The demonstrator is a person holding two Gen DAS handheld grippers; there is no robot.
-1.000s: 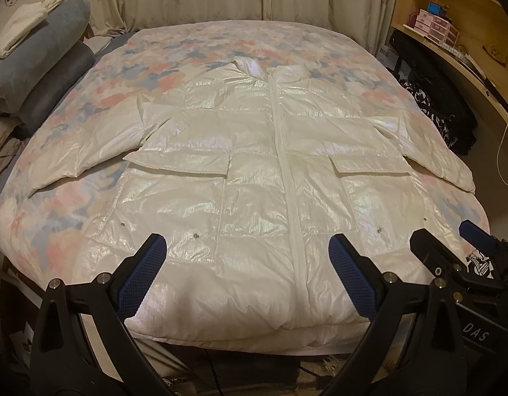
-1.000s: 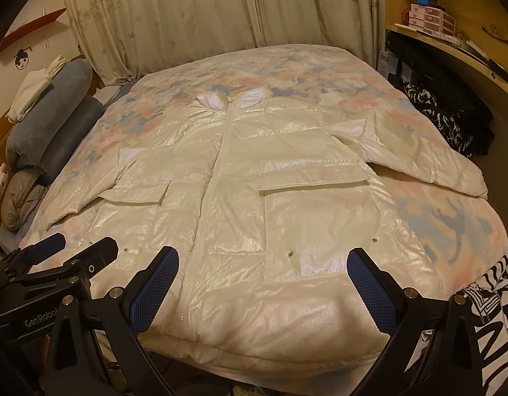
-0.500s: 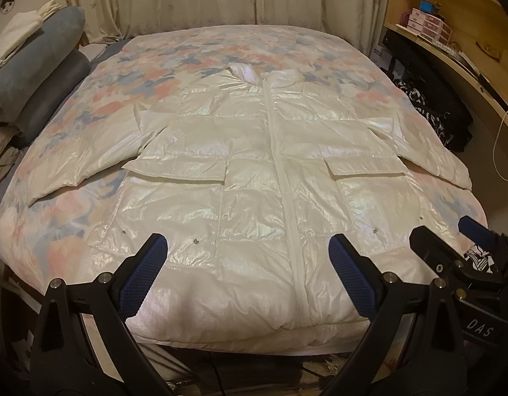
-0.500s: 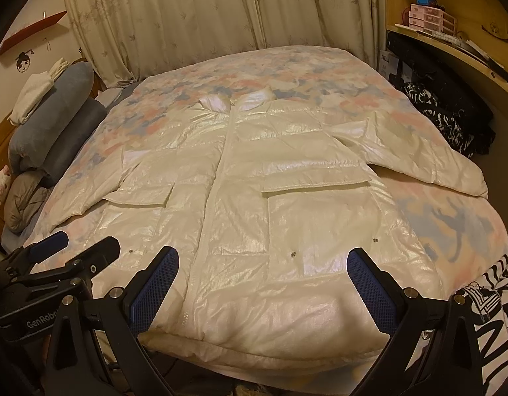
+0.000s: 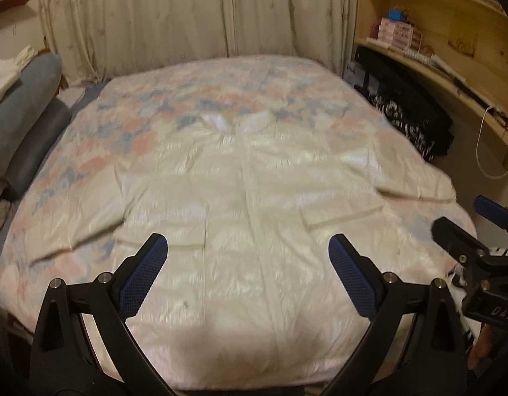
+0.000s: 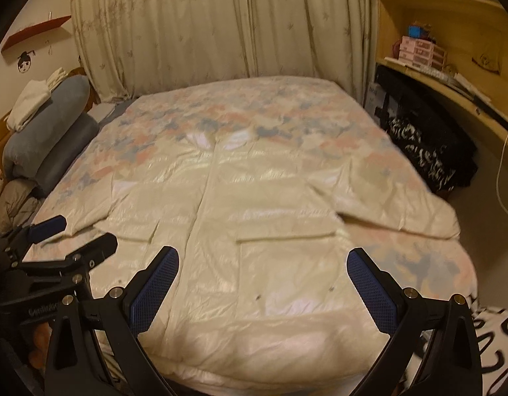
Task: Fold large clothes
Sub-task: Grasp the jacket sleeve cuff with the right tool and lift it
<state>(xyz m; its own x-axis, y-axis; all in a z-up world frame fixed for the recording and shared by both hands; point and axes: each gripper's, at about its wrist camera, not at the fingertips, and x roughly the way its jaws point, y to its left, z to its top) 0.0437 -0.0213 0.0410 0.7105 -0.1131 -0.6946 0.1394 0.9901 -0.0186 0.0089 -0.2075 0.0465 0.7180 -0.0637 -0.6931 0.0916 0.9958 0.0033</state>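
Note:
A large shiny white puffer jacket (image 5: 254, 204) lies front up and spread flat on the bed, collar at the far end, sleeves out to both sides, hem at the near edge; it also shows in the right wrist view (image 6: 254, 231). My left gripper (image 5: 247, 264) is open and empty, above the hem left of the zip. My right gripper (image 6: 262, 280) is open and empty, above the hem right of the zip. Each gripper shows at the edge of the other's view. Both views are blurred.
The bed (image 5: 221, 99) has a floral pink and blue cover. Grey pillows (image 6: 52, 132) are stacked at the left. Curtains (image 6: 221, 26) hang behind. A wooden shelf unit (image 6: 452, 66) and dark bags (image 6: 428, 145) stand at the right.
Both grippers have risen and tilted up, so the jacket sits lower in both views and more curtain shows. Both stay open and empty.

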